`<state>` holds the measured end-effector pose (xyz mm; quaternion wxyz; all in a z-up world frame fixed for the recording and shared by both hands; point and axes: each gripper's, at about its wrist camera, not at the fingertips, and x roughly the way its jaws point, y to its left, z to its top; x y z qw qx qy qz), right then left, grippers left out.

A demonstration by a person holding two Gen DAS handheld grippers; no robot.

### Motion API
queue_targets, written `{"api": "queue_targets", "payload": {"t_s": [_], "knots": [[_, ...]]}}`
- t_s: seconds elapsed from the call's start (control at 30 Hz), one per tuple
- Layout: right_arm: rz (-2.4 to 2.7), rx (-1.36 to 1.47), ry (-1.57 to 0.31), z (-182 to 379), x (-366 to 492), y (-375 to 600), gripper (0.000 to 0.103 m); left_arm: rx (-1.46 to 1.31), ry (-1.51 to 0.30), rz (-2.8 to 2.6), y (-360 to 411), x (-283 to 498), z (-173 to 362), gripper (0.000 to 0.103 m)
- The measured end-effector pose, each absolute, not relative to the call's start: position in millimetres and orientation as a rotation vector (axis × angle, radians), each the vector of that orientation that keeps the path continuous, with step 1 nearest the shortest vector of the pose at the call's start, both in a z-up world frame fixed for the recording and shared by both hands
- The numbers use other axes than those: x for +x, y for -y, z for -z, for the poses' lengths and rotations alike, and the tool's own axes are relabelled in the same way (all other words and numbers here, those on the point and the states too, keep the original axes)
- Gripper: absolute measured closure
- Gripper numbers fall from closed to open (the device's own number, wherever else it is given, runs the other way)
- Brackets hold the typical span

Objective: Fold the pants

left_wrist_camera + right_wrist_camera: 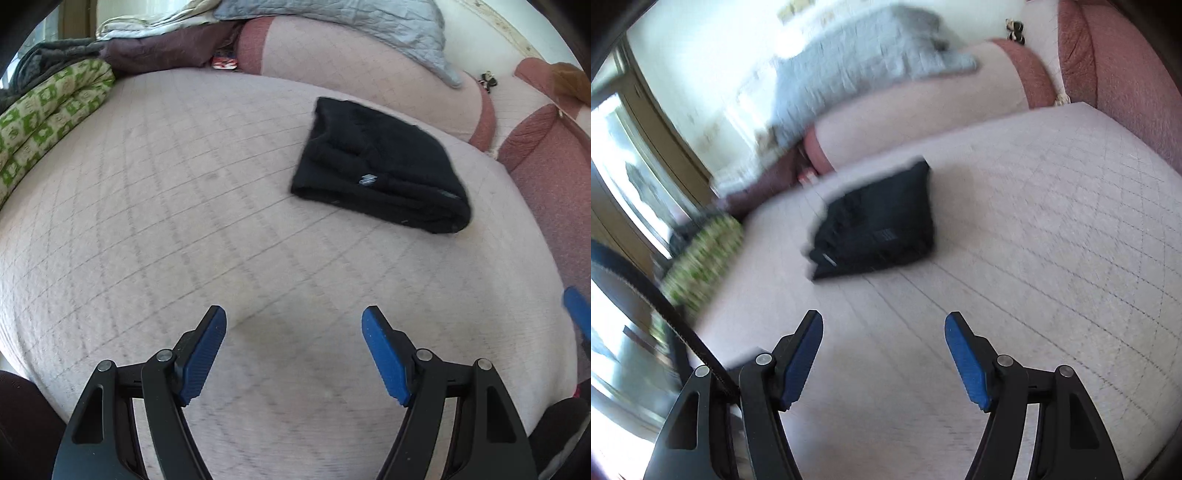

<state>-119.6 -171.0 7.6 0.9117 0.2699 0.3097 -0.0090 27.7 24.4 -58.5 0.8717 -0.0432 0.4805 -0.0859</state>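
bed: pale quilted cover | pillows: pink bolster, grey pillow | left: green patterned blanket | window: bright daylight

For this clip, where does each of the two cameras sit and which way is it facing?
Left wrist: on the left gripper, looking steeply down over the quilted bed toward the folded black pants; its own open fingers show, and a blue pad of the other gripper shows at the right edge.
Right wrist: on the right gripper, tilted, aimed shallower toward the pants and the window; only its open fingers show.
Shared: pants, bed, green patterned bedding, grey quilt.
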Motion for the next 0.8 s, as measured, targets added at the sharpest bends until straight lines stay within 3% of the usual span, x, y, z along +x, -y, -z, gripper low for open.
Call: {"api": "queue_targets", "payload": {"t_s": [0.37,0.8], "knots": [[0.071,0.665,-0.274,-73.4,-161.5,176.5,0.029,-0.149,-1.186,0.532,67.3,1.1,65.5,0.028],[-0.085,0.903,-0.221,-64.1,-162.5,202.5,0.023,-0.233,-1.246,0.621,83.4,-18.9,75.1,0.030]]}}
